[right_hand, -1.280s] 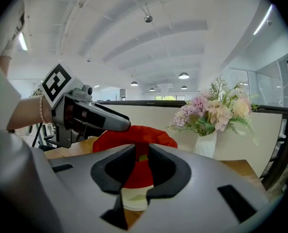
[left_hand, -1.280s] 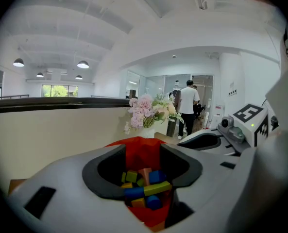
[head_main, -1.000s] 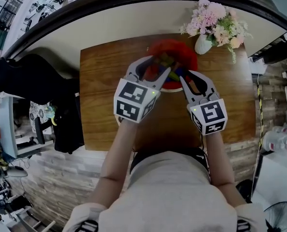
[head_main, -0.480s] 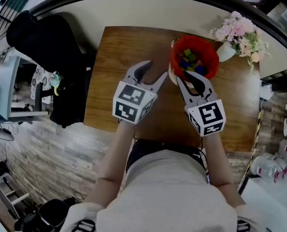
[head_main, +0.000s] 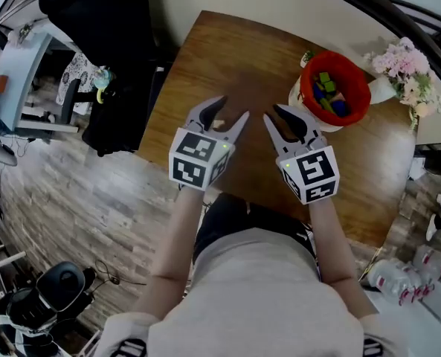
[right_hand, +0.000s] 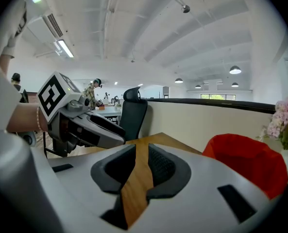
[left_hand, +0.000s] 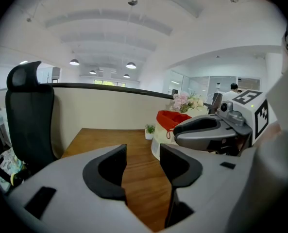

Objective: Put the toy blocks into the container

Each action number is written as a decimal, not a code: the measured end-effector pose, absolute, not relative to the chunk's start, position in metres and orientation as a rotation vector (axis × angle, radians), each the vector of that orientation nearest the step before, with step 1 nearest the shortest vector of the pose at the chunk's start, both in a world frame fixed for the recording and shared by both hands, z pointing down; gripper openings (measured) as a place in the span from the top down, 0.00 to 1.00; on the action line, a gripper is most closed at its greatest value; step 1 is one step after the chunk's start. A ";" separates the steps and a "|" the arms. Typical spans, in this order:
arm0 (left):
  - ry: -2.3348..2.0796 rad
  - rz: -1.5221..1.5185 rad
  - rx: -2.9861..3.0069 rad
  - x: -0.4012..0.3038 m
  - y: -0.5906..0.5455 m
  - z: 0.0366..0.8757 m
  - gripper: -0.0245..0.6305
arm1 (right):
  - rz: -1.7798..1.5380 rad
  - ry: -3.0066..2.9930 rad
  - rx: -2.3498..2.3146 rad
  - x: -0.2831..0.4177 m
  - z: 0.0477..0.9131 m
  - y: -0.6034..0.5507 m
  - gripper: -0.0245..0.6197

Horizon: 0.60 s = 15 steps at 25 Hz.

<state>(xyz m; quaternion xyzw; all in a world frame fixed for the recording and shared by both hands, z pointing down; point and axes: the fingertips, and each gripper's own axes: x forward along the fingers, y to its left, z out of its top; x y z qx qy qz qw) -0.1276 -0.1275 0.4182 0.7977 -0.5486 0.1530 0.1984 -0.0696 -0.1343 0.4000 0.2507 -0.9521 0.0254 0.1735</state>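
Left gripper [head_main: 231, 110] jaws spread, nothing between them — right gripper [head_main: 276, 115] jaws only narrowly apart, also empty. Both hover side by side over the wooden table [head_main: 227, 50]. Red container [head_main: 356, 88] sits at 2 o'clock of the right gripper, near but apart — toy blocks [head_main: 328, 95] inside. Flowers [head_main: 407, 69] at 3 o'clock of it.

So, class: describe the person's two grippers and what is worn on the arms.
The left gripper and right gripper are grey, with curved jaws lined by black scooped pads. Each carries a white cube printed with black square markers. The arms are bare below a pale short-sleeved top.
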 end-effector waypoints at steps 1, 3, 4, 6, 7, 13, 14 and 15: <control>-1.544 0.426 2.215 -0.131 -0.123 0.421 0.63 | 0.074 -2.698 0.691 -0.075 0.403 -0.131 0.82; -1.555 0.426 2.181 -0.138 -0.113 0.430 0.63 | 0.084 -2.691 0.652 -0.084 0.411 -0.125 0.82; -1.558 0.427 2.163 -0.141 -0.108 0.435 0.63 | 0.091 -2.688 0.634 -0.088 0.415 -0.122 0.82; -1.559 0.430 2.124 -0.146 -0.099 0.447 0.63 | 0.108 -2.680 0.603 -0.094 0.423 -0.116 0.82; -1.557 0.432 2.104 -0.149 -0.094 0.453 0.63 | 0.117 -2.674 0.591 -0.097 0.427 -0.113 0.82; -1.532 0.428 2.011 -0.155 -0.076 0.488 0.63 | 0.160 -2.622 0.534 -0.104 0.455 -0.100 0.82; -1.525 0.428 1.997 -0.154 -0.074 0.494 0.63 | 0.169 -2.611 0.527 -0.104 0.461 -0.098 0.82; -1.515 0.431 1.985 -0.153 -0.072 0.500 0.61 | 0.178 -2.600 0.521 -0.103 0.465 -0.096 0.82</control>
